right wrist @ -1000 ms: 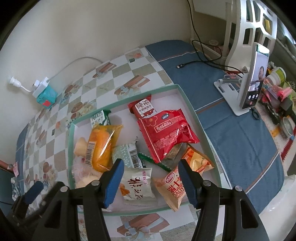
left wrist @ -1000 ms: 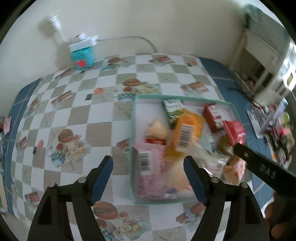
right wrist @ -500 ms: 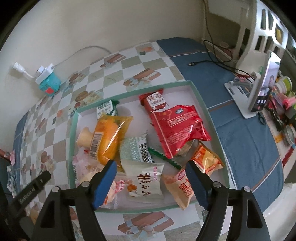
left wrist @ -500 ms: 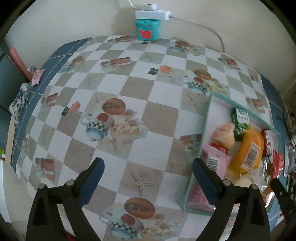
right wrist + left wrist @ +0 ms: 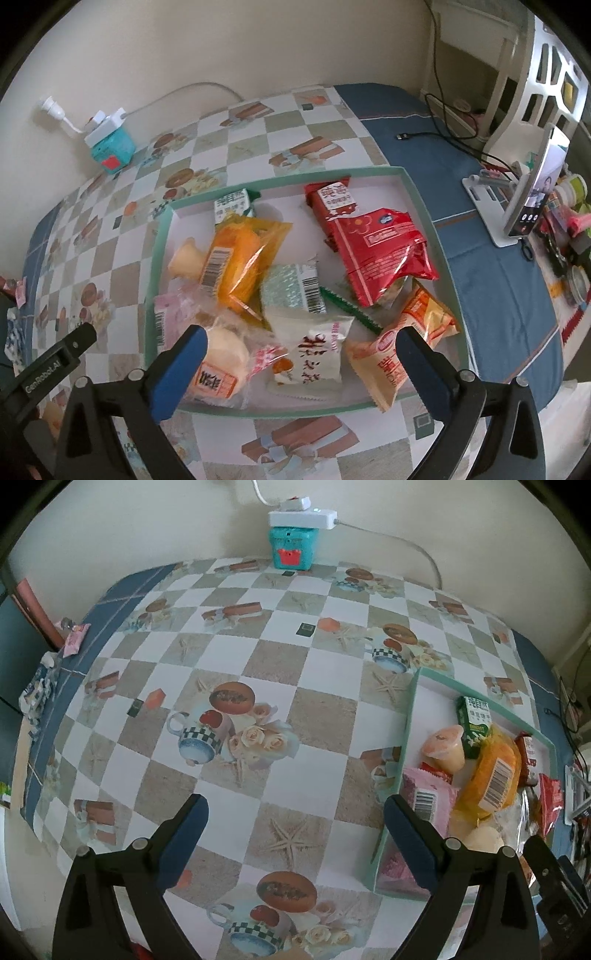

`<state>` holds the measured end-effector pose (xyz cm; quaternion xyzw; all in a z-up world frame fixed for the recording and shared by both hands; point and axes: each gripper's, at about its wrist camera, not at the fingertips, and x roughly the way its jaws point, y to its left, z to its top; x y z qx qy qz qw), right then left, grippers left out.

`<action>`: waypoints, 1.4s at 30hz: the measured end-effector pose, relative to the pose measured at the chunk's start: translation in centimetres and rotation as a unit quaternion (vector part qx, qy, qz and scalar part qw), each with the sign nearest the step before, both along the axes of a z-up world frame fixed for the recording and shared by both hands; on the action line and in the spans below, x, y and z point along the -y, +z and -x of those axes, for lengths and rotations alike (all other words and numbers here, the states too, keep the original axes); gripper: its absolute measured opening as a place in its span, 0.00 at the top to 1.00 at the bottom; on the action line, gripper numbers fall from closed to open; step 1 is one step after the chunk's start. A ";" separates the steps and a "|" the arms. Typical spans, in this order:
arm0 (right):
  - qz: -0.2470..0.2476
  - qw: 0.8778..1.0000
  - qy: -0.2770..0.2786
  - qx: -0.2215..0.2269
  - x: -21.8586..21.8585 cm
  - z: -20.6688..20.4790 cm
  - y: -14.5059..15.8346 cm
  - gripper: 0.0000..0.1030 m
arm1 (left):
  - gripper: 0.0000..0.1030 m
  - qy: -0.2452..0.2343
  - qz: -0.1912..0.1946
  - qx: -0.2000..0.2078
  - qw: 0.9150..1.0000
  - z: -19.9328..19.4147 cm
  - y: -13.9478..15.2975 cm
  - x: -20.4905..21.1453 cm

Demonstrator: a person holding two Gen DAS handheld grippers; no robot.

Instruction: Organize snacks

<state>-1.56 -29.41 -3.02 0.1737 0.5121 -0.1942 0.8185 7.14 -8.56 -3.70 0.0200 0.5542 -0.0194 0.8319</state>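
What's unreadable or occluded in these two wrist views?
- Left wrist: tray far side cut by the frame edge; pink packet half hidden behind a finger of the left hand-held gripper.
- Right wrist: bun packet partly behind a finger of the right hand-held gripper; phone screen too small.

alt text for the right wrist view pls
The open right gripper hovers over the near edge of a green-rimmed tray heaped with wrapped snacks, among them a large red packet and an orange one. The tray sits on a checkered tablecloth.

Both wrist cams look down, sharing tray, prob. obliquely.
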 end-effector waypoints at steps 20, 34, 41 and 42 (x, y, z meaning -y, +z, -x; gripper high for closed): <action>0.028 0.999 0.017 0.018 -5.9 5.8 -0.1 0.00 | 0.07 -0.009 -0.038 0.016 0.999 5.9 0.4 -4.4; 0.035 0.999 0.014 0.022 -6.6 7.4 -0.1 0.00 | 0.07 -0.008 -0.047 0.032 0.998 8.6 0.8 -5.7; 0.033 0.999 0.020 0.020 -6.7 7.1 -0.2 0.00 | 0.07 -0.022 -0.063 0.031 0.997 8.6 0.7 -4.9; 0.034 0.999 0.021 0.019 -6.8 7.0 -0.2 0.00 | 0.07 -0.023 -0.063 0.030 0.997 8.5 0.7 -4.9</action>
